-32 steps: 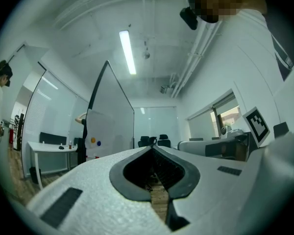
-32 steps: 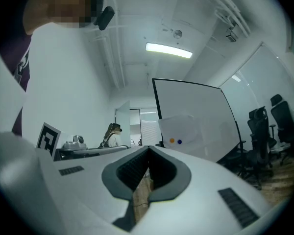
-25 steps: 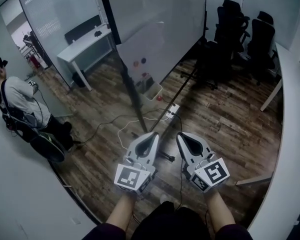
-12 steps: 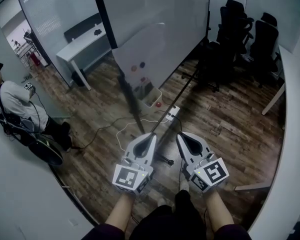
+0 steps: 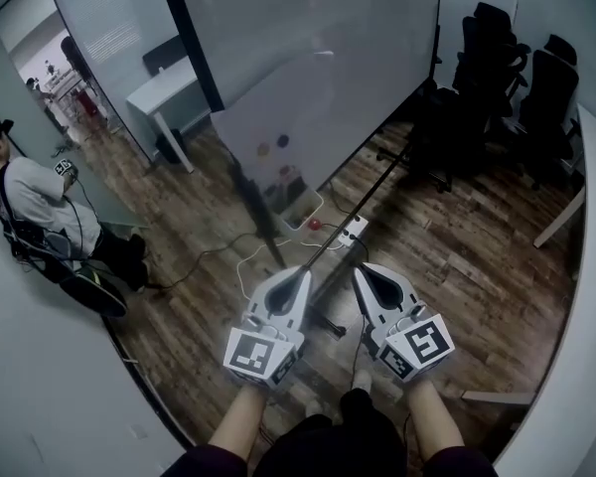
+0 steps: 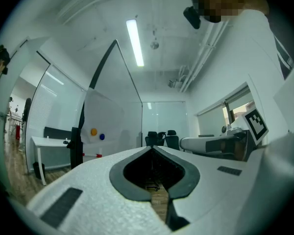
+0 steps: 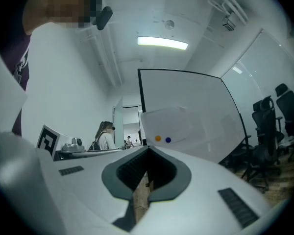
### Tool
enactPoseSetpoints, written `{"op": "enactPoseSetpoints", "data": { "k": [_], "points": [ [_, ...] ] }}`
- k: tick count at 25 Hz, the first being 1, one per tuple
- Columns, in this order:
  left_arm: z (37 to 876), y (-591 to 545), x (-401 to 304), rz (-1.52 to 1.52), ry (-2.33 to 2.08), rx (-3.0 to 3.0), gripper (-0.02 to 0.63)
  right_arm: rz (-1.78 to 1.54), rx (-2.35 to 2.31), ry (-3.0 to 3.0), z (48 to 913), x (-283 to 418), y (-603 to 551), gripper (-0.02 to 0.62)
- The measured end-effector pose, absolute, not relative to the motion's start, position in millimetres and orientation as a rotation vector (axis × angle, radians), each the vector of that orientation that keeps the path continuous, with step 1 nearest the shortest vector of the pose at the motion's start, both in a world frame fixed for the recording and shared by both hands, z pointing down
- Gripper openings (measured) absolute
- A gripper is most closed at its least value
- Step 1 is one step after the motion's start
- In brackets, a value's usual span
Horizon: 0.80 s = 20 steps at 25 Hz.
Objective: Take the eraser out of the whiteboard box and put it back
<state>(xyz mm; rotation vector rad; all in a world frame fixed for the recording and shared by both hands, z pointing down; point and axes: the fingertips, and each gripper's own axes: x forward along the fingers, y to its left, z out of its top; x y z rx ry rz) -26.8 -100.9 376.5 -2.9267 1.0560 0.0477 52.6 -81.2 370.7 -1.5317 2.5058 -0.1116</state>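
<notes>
Whiteboard (image 5: 298, 107) nearer | left tongs (image 5: 308, 268), right tongs (image 5: 359, 266) closed | magnets (image 7: 158, 139): perhaps two

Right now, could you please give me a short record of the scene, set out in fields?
left gripper: shut, empty
right gripper: shut, empty, beside the left one
whiteboard: ahead, on a stand
magnets: orange magnet, blue magnet, both on the whiteboard
box: white, at the whiteboard's foot
eraser: too small to tell
chairs: black, far right
person: seated, far left
</notes>
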Motion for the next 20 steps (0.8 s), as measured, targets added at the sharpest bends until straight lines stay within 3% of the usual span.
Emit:
{"op": "enactPoseSetpoints", "data": {
  "k": [12,20],
  "points": [
    [363,-143,9,-0.006,1.175,-2.817,0.006,-0.064,-1.365,2.628,370,70,-145,0.003],
    [385,-188,-4,-0.08,1.208,-2.759,0.006,-0.076,-1.341,2.698,394,53,-196,0.003]
  ]
}}
